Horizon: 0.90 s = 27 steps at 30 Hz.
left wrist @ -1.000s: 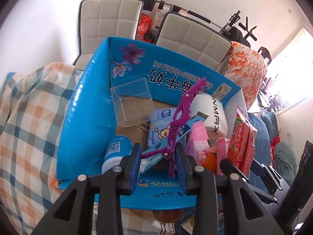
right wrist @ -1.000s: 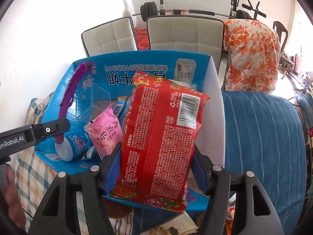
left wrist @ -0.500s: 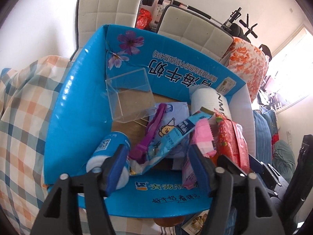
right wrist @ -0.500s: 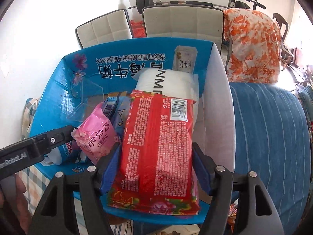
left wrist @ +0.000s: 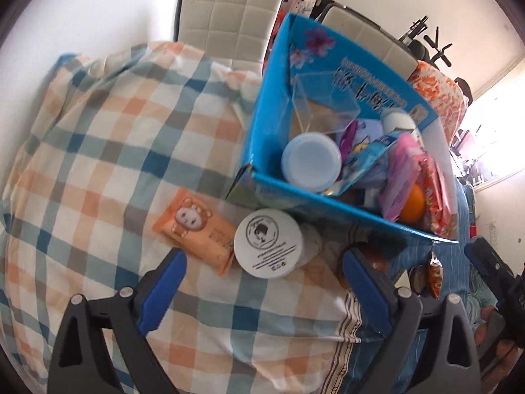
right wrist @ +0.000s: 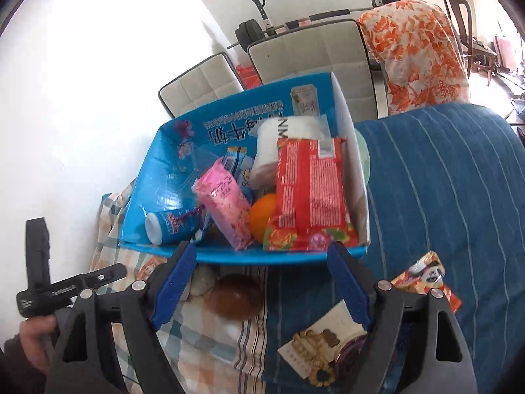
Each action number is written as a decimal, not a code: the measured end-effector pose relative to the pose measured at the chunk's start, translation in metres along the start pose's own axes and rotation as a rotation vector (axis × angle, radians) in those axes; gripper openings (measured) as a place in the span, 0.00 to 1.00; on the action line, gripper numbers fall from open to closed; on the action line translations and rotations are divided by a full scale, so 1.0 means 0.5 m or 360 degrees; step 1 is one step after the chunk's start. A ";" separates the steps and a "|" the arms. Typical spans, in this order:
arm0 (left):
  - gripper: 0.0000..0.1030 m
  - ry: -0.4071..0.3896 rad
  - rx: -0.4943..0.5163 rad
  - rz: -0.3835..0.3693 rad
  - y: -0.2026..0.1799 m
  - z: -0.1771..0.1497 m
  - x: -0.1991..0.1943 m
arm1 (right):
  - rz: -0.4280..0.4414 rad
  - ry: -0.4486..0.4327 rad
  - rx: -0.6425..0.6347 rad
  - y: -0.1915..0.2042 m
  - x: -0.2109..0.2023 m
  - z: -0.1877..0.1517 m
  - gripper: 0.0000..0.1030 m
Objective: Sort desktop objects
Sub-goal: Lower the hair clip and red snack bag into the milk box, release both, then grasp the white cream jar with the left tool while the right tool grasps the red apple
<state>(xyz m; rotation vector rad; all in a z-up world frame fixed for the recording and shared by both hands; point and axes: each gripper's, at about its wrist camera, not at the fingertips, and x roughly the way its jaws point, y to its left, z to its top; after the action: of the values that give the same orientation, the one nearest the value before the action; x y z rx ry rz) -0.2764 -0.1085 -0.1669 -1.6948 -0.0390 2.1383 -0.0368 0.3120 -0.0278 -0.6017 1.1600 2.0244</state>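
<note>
Left wrist view: the left gripper (left wrist: 262, 282) has its jaws spread wide with nothing between them, and they've just been opening. It's over the checked cloth (left wrist: 108, 151) now, whereas a second ago it was above the blue box (left wrist: 262, 131) clamped on a purple clip. That clip (left wrist: 348, 136) now lies inside the box, mostly buried, so I can't tell which way it runs. A white jar (left wrist: 269, 244) lies tipped, lid facing the camera, touching an orange wipes pack (left wrist: 193, 229) whose long axis slants toward the lower right. The picture is blurry, so labels are hard to read.

Right wrist view: the right gripper (right wrist: 262, 282) is also apart and empty, jaws just been opening. The red snack bag (right wrist: 308, 193) it was squeezing earlier now lies in the box against the white right wall, long axis running away from the camera, barcode end far. Beside it sit an orange (right wrist: 264, 211) and a pink pack (right wrist: 226, 203) leaning on a slant. A brown round thing (right wrist: 236, 297) sits below the box; can't tell what it is. The jaws cut off part of a beaded card (right wrist: 315, 348).
</note>
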 end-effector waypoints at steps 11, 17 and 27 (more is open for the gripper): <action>0.95 0.0147 -0.0029 0.0044 0.014 0.011 0.163 | 0.0078 0.0259 0.0052 0.035 0.117 -0.091 0.82; 0.70 0.0126 0.0079 0.0050 -0.004 -0.003 0.154 | 0.0013 0.0314 0.0036 0.059 0.178 -0.088 0.82; 0.70 0.0100 0.0145 0.0133 0.005 -0.078 0.112 | -0.0226 0.0503 -0.0018 0.077 0.300 -0.120 0.70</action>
<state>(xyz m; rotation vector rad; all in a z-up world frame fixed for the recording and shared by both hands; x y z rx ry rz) -0.2503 -0.1009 -0.2298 -1.7375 0.1480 2.1107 -0.1591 0.2997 -0.1396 -1.0091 1.2470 1.8604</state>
